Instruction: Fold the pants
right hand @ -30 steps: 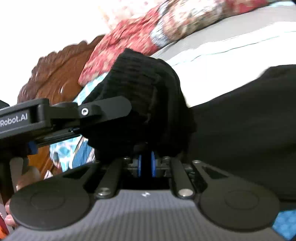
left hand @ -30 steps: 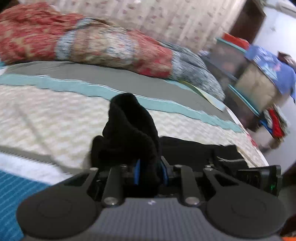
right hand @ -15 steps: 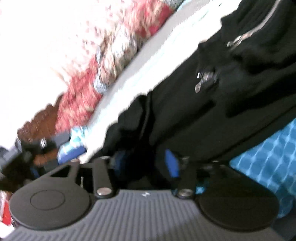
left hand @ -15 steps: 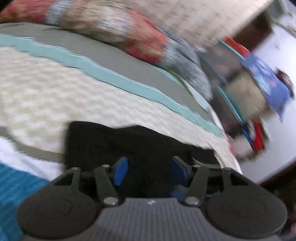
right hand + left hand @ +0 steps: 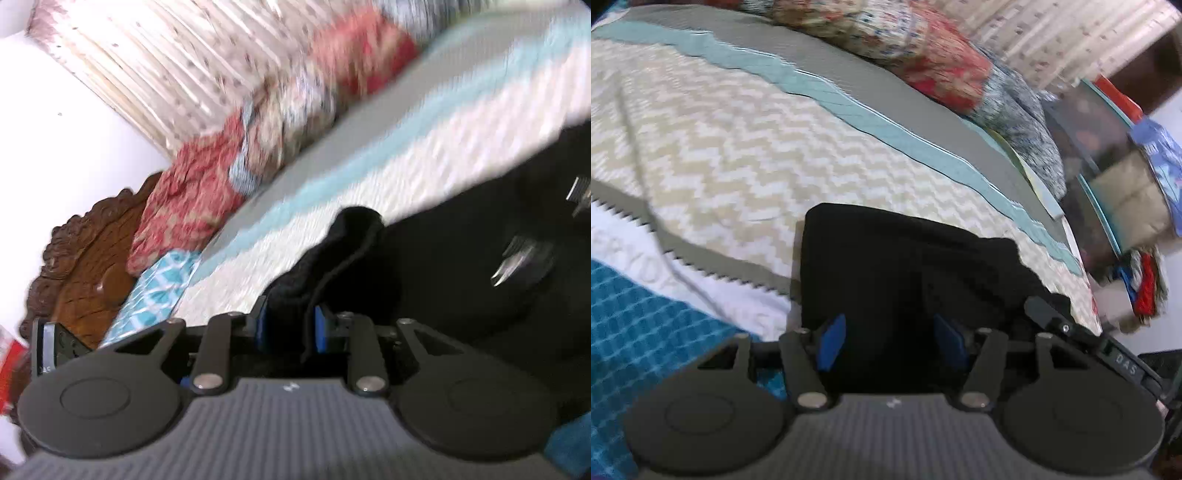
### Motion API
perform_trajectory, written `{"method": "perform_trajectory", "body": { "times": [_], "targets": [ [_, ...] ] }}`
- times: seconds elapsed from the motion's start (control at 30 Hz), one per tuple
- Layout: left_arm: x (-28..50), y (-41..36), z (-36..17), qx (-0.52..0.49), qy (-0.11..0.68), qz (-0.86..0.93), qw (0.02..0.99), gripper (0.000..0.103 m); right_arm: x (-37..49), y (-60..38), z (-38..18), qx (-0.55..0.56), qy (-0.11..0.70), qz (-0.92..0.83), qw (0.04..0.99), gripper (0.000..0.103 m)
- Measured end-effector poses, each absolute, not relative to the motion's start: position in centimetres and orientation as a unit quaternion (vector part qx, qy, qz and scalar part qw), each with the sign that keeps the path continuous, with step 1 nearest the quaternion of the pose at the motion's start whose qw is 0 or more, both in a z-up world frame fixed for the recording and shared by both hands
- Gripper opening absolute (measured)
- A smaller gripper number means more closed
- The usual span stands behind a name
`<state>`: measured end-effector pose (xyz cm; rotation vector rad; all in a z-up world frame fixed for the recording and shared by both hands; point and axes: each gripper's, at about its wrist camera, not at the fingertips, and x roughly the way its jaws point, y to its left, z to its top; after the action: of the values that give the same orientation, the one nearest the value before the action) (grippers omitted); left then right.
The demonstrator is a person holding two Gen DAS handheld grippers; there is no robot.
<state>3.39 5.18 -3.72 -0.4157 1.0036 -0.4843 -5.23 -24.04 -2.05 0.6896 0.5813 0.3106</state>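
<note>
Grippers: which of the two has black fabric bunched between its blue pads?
The right gripper: a fold of the black pants rises between its closing pads. The left gripper stands open over flat fabric.

Chevron bedspread [image 5: 720, 147], floral quilt [image 5: 923, 48], carved wooden headboard [image 5: 85, 258], curtain [image 5: 166, 55]

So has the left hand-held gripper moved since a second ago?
Yes. The left hand-held gripper has dipped toward the chevron bedspread; the floral quilt sits higher in its view, and the black pants lie flat.

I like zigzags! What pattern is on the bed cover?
The bed cover has cream and white zigzags; the left wrist view shows it best.
</note>
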Motion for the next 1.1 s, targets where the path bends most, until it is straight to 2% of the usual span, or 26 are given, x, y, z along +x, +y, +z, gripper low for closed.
{"method": "perform_trajectory", "body": {
  "times": [0.07, 0.13, 0.2, 0.27, 0.33, 0.37, 0.47, 0.5, 0.63, 0.73, 0.8, 0.87, 0.97, 1.1],
  "targets": [
    [3.2, 3.8, -4.2, -0.167, 0.477, -0.224, 0.833, 0.056, -5.3, -25.0, -3.5, 0.312, 0.307, 0.111, 0.892, 0.031],
    [3.2, 2.3, -5.1, -0.129, 0.485, -0.214, 0.838, 0.058, -5.3, -25.1, -5.9, 0.288, 0.353, 0.074, 0.887, 0.042],
    [3.0, 1.6, -5.6, -0.106, 0.492, -0.205, 0.840, 0.058, -6.2, -25.0, -5.7, 0.269, 0.342, 0.055, 0.899, 0.052],
    [2.4, 2.0, -5.0, -0.109, 0.483, -0.212, 0.843, 0.069, -7.1, -25.1, -4.0, 0.266, 0.312, 0.042, 0.911, 0.056],
    [2.1, 3.2, -4.2, -0.129, 0.475, -0.215, 0.843, 0.081, -8.1, -25.4, -2.6, 0.250, 0.266, 0.036, 0.930, 0.056],
    [1.9, 3.3, -3.8, -0.135, 0.471, -0.212, 0.846, 0.083, -8.3, -25.3, -2.2, 0.241, 0.250, 0.040, 0.937, 0.056],
    [2.1, 3.2, -3.7, -0.122, 0.466, -0.204, 0.852, 0.083, -7.5, -24.2, -2.2, 0.231, 0.238, 0.083, 0.940, 0.053],
    [2.1, 2.8, -4.0, -0.111, 0.471, -0.197, 0.852, 0.081, -6.7, -23.0, -2.8, 0.227, 0.247, 0.102, 0.936, 0.047],
    [2.6, 1.1, -7.3, -0.041, 0.506, -0.173, 0.844, 0.081, -3.6, -20.9, -8.0, 0.199, 0.347, 0.090, 0.912, 0.042],
    [2.1, 1.0, -7.9, -0.027, 0.500, -0.173, 0.848, 0.083, -3.6, -20.1, -9.0, 0.140, 0.326, 0.079, 0.931, 0.040],
    [1.9, 0.8, -6.9, -0.019, 0.499, -0.170, 0.849, 0.079, -3.6, -20.0, -7.9, 0.124, 0.328, 0.089, 0.932, 0.042],
    [1.5, 1.1, -5.3, -0.018, 0.491, -0.171, 0.854, 0.072, -4.5, -21.4, -6.9, 0.149, 0.308, 0.104, 0.934, 0.042],
    [0.9, 1.6, -2.3, -0.022, 0.451, -0.165, 0.877, 0.072, -6.0, -25.5, -4.7, 0.209, 0.254, 0.084, 0.940, 0.049],
    [1.2, -0.5, 0.2, 0.007, 0.426, -0.160, 0.890, 0.073, -9.0, -31.9, -3.8, 0.245, 0.217, 0.006, 0.945, 0.050]
  ]
}}
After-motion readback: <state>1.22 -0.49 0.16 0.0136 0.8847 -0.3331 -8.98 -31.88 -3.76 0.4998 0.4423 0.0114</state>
